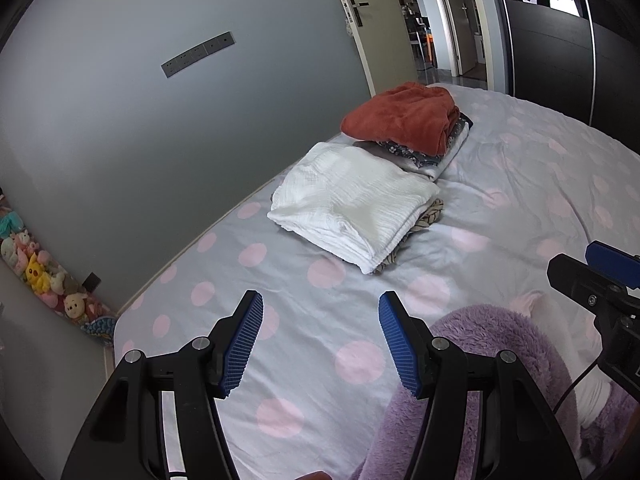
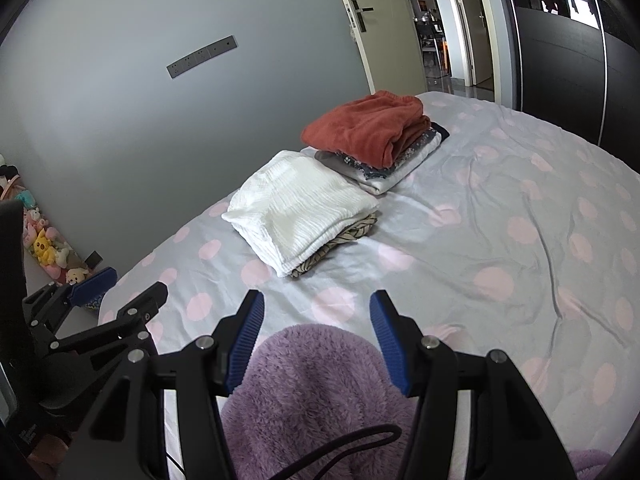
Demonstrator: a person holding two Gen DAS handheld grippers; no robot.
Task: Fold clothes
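Note:
A fluffy purple garment (image 2: 320, 384) lies on the near part of the bed, spread under my right gripper (image 2: 317, 300). That gripper is open, and the cloth shows between its blue pads (image 2: 248, 340) without being pinched. In the left wrist view the same purple garment (image 1: 488, 360) sits at the lower right. My left gripper (image 1: 320, 300) hovers open over bare sheet just left of it, holding nothing. Each gripper shows at the edge of the other's view: the right gripper (image 1: 572, 258) and the left gripper (image 2: 128, 284).
The grey bedsheet with pink dots (image 1: 280, 320) carries two folded stacks further back: a white cloth on a striped one (image 1: 352, 204), and a rust-red piece on patterned ones (image 1: 400, 116). Plush toys (image 1: 40, 272) line the left wall. A dark wardrobe (image 1: 560, 52) stands beyond the bed.

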